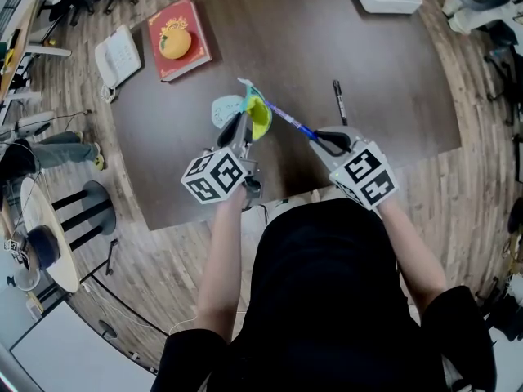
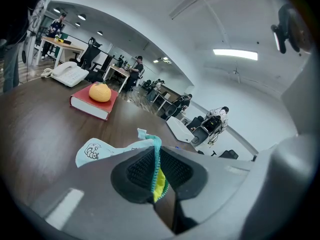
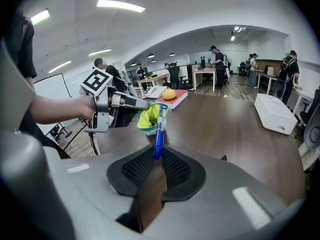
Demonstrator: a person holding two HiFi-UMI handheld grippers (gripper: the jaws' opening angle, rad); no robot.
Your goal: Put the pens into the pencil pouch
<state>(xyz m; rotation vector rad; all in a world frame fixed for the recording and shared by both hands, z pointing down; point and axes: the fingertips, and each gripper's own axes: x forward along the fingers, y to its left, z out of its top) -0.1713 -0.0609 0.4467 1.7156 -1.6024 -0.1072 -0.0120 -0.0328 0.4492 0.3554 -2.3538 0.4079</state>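
Insertion step, head view centre. Pale blue fabric pencil pouch [image 1: 231, 107] with yellow-green lining is pinched at its rim by the nearly closed left gripper [image 2: 157, 165]. Blue plastic pen [image 3: 159, 134], clamped in the narrowed right gripper [image 3: 158, 160], is pointed at the pouch mouth. Release is best delayed until the pen is well inside.

You wear a black top [image 1: 327, 300] with sleeves [image 1: 458, 325] ending near your elbows. Your left tool [image 1: 243, 127] and right tool [image 1: 328, 142] are grey, with black ribbed pads [image 3: 135, 169]. Each one carries a white cube [image 1: 214, 174] with black square markers.
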